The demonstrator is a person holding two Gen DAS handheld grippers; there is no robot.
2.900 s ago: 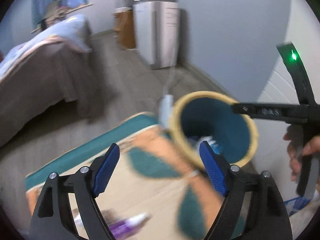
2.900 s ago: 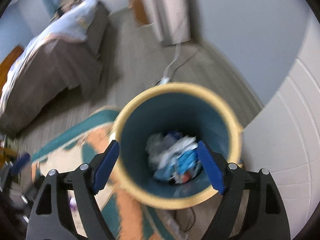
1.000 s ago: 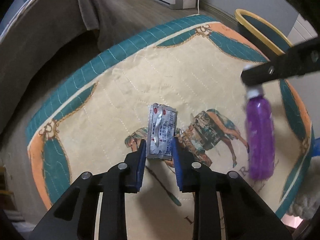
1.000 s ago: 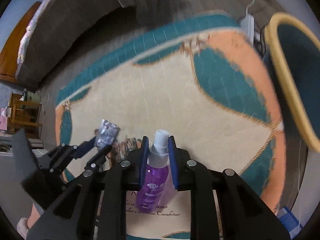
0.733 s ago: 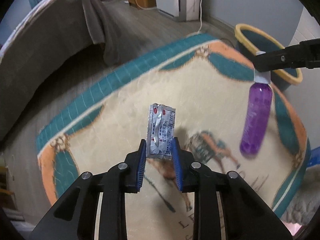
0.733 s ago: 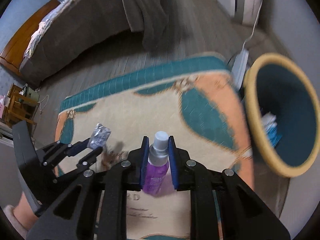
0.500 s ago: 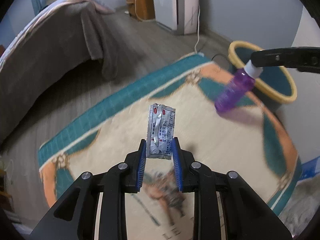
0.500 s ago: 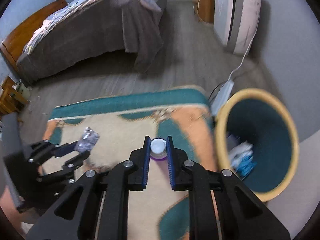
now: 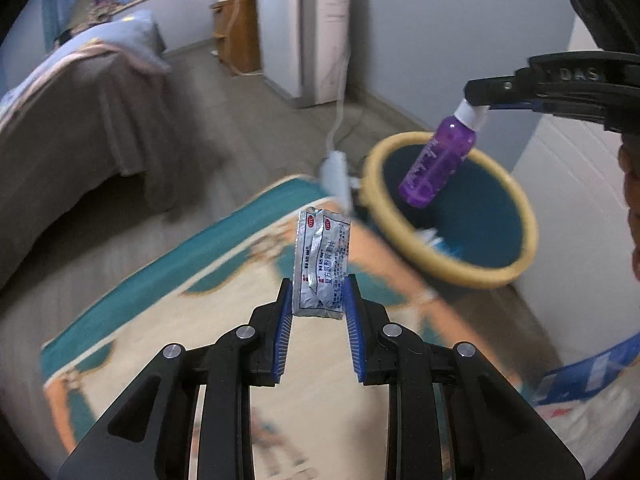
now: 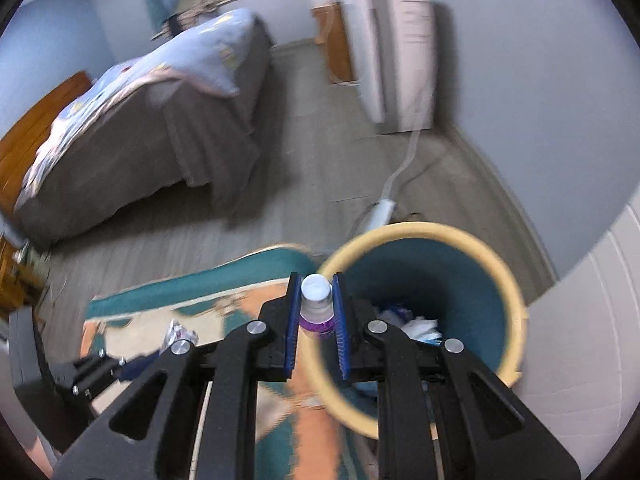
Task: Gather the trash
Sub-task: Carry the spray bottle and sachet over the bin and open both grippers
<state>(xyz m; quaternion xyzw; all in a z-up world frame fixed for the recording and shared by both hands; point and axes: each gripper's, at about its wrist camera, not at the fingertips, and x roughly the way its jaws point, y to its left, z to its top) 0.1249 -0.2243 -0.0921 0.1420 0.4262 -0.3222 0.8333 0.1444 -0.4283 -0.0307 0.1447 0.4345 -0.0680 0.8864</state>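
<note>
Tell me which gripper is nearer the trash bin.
Right. The right gripper holds the purple bottle above the trash bin; the left gripper, gripping the foil packet, is over the rug.

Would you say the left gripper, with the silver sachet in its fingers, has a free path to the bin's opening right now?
Probably yes. The bin is open-topped, ahead and to the right of the left gripper. The catch: the right gripper dangles the purple bottle over the near rim, so the sachet may have to wait.
</note>
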